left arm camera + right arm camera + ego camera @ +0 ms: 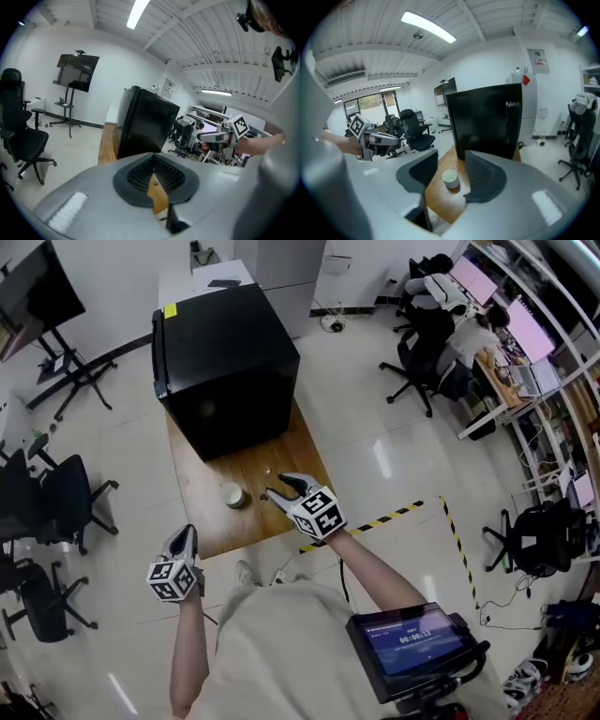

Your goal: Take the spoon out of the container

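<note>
Your right gripper (451, 159) hangs over the near part of the wooden table (225, 526). Its jaws are wide apart and they hold nothing. The small round container (450, 178) stands on the table. You can see it between the two jaws, but it is farther off and the pads do not touch it. From your head view, the container is just to the left of the right gripper's tips. It is near the big black box (225, 362) that fills the far end of the table. The spoon is too small to make out. A tiny thin bit may stick up from the top of the container, but you cannot tell for sure. Your left gripper (186, 532) is closer to you, by the near left corner of the table, well apart from the container. Its jaws are closed together at the tips and nothing is between them. Black chairs (56, 498) stand on the floor to the left.
</note>
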Available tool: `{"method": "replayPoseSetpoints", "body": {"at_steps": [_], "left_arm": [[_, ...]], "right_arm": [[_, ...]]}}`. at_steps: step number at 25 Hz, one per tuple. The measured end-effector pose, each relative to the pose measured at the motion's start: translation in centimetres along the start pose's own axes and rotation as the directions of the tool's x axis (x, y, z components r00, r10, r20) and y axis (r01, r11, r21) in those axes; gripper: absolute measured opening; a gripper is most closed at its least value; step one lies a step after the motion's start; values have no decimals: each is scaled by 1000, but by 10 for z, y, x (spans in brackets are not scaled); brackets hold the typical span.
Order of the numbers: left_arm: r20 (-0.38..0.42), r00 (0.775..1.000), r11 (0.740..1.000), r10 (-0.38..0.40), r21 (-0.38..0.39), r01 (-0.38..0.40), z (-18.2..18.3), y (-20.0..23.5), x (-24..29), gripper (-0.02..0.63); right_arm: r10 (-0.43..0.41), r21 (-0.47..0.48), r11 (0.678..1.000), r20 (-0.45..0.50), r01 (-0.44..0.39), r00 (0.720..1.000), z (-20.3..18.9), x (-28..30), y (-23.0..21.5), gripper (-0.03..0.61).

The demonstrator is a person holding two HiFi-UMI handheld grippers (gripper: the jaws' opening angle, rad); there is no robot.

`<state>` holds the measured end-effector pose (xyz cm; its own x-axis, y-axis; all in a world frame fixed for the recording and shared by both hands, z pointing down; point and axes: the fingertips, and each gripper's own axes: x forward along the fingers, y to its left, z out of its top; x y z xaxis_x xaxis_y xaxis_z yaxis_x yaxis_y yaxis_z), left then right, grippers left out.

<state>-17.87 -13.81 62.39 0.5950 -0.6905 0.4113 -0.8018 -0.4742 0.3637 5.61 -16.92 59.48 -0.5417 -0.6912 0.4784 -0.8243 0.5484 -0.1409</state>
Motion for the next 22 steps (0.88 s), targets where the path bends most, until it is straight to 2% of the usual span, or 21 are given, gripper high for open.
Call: {"method": "replayPoseSetpoints", "body": {"at_steps": [4, 12, 22], "left_arm": [[10, 1000, 1000, 27, -5, -27, -12, -39, -6, 0], [17, 997, 995, 81, -54, -80, -72, -123, -27, 0], [33, 985, 979, 170, -117, -166, -122, -169, -78, 0]], "right_arm": [[41, -18, 999, 13, -41, 999, -4, -27, -5, 184], [107, -32, 994, 51, -105, 993, -45, -104, -6, 184], [120, 25, 992, 14, -120, 993, -115, -160, -13, 184]]}}
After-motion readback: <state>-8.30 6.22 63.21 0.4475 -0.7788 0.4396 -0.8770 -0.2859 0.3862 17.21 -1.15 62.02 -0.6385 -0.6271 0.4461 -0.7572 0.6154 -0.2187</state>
